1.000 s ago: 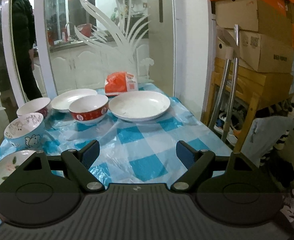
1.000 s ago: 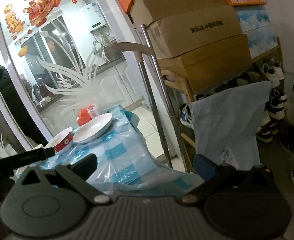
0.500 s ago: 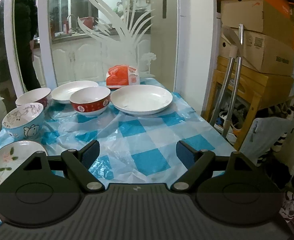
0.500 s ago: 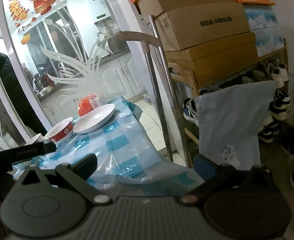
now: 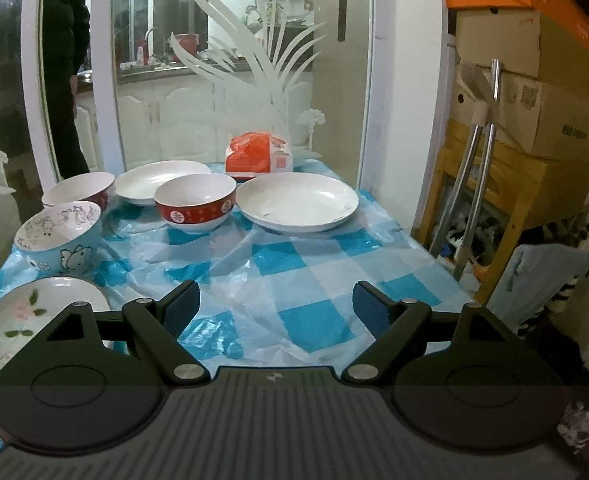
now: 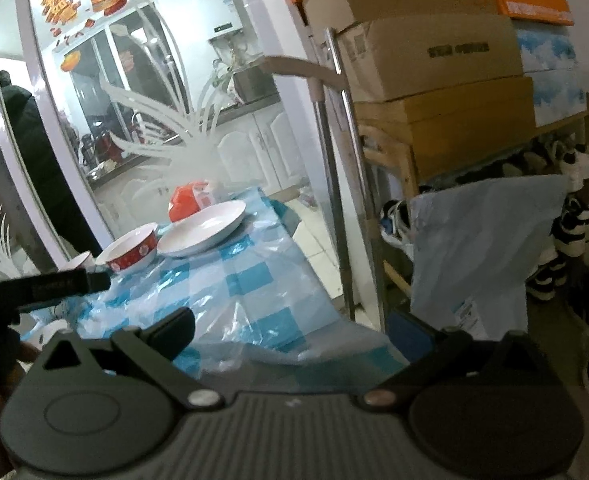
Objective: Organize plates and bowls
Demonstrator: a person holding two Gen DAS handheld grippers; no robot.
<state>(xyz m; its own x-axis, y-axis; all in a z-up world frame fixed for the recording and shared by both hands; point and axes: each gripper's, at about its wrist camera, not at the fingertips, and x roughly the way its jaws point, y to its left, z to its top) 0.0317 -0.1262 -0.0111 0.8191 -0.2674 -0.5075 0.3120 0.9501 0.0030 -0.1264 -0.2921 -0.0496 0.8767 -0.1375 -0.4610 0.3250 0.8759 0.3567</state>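
The left gripper (image 5: 276,304) is hovering over the near edge of the table (image 5: 314,280), its jaws spread wide with nothing between them. Ahead of it the dishes are sitting on the blue-checked cover: a big white plate (image 5: 297,201) at the far right, a red bowl (image 5: 195,201) just beside it on the left, a second white plate (image 5: 162,182) behind that bowl, and another red-sided bowl (image 5: 79,191) at the far left. Nearer, a blue cartoon bowl (image 5: 60,236) is standing by the left edge, and a flowered plate (image 5: 14,320) is lying partly under the gripper's left finger. An orange bag (image 5: 259,155) is resting at the back against the glass door (image 5: 234,80).

The right gripper (image 6: 290,330) is hanging off the table's right side, jaws likewise parted and empty, pointing toward stacked cardboard boxes (image 6: 434,60) and a grey bag (image 6: 478,248). A person in a dark coat (image 5: 66,60) is standing behind the glass.
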